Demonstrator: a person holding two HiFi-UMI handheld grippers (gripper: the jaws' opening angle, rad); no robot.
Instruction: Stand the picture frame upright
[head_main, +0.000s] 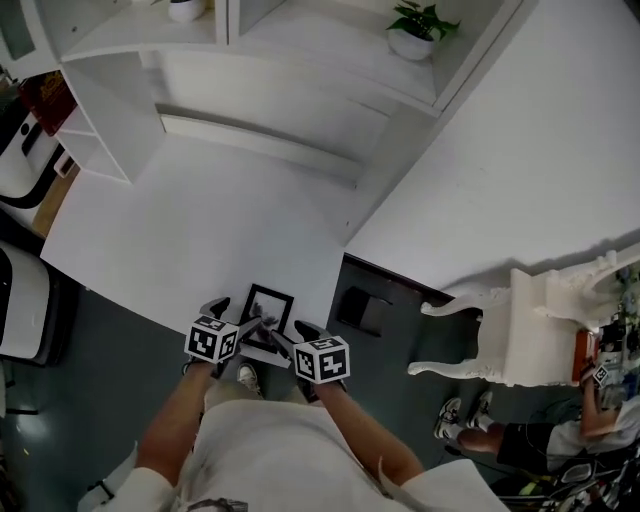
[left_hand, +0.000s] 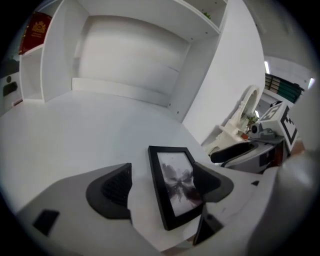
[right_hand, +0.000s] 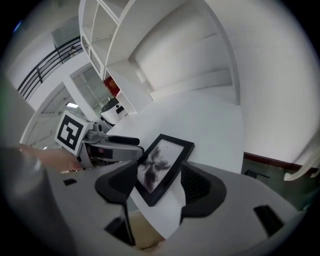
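Note:
A small black picture frame (head_main: 268, 312) with a dark flower print lies flat at the near edge of the white table (head_main: 220, 230). My left gripper (head_main: 240, 316) is at its near left corner and my right gripper (head_main: 288, 336) at its near right corner. In the left gripper view the frame (left_hand: 175, 185) lies between the open jaws of the left gripper (left_hand: 162, 187); bare table shows between it and the left pad. In the right gripper view the frame (right_hand: 160, 167) sits between the jaws of the right gripper (right_hand: 159, 187); the left pad overlaps its edge, and I see no pad pressing.
White shelving stands along the table's back, with a potted plant (head_main: 420, 30) on it and a red book (head_main: 45, 95) at the left. An ornate white chair (head_main: 520, 330) and a person's legs (head_main: 490, 430) are at the right. A dark flat object (head_main: 362, 310) lies on the floor.

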